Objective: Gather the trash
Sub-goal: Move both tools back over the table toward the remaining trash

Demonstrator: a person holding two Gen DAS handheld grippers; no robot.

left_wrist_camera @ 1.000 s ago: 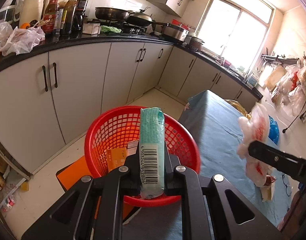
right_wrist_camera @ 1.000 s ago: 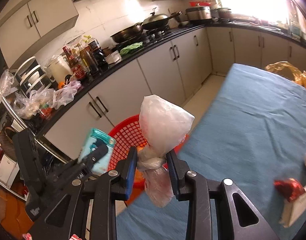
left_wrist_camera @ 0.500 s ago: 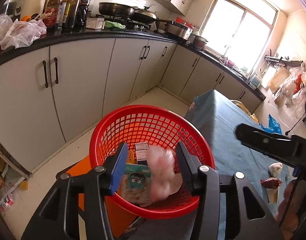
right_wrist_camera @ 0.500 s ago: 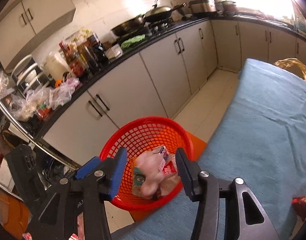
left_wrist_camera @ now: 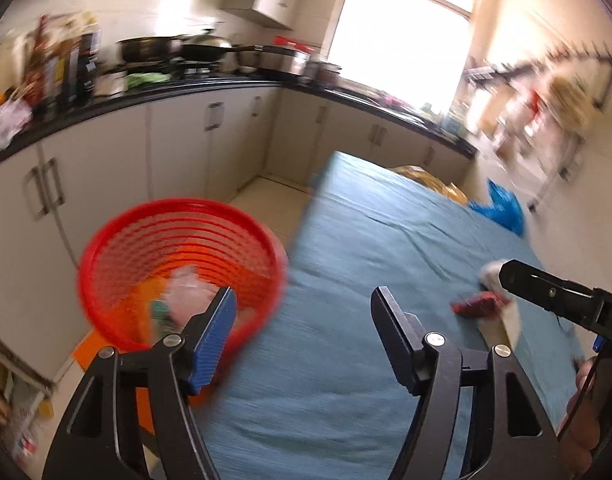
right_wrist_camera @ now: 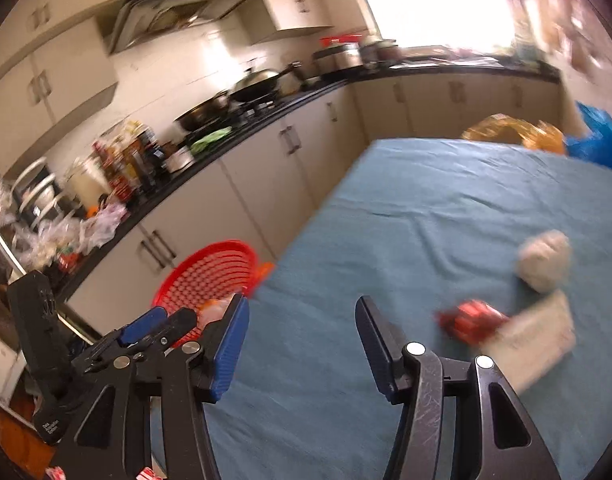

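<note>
Two claws: both in view, jaws apart, nothing between them.
Left claw (left_wrist_camera: pixel 303 308): jaws just been opening; gap empty; over blue tablecloth (left_wrist_camera: pixel 370 248) at its near-left edge.
Right claw (right_wrist_camera: pixel 301 320): jaws just been opening; gap empty; over same cloth.
Red basket (left_wrist_camera: pixel 105 240): off table edge, low, beside white cabinets (left_wrist_camera: pixel 177 140); left of left claw, near rim behind its left finger (left_wrist_camera: pixel 213 330).
Basket contents: pale plastic bag (left_wrist_camera: pixel 185 292) and green packet (left_wrist_camera: pixel 159 316) inside, blurred; apart from both claws.
Red wrapper (right_wrist_camera: pixel 472 322): on cloth, right of right claw, beyond its right finger (right_wrist_camera: pixel 376 340); not touched.
White crumpled wad (right_wrist_camera: pixel 544 258): on cloth, just behind red wrapper, further right.
Flat pale packet (right_wrist_camera: pixel 540 338): on cloth, touching red wrapper on its right side.
Left wrist view of same pile: red wrapper (left_wrist_camera: pixel 480 306) well right of left claw, partly behind right claw's finger tip.
Far table end: yellow bag (right_wrist_camera: pixel 514 130), blue bag (right_wrist_camera: pixel 598 140).
Image quality: motion blur in both views; small details unreadable.
</note>
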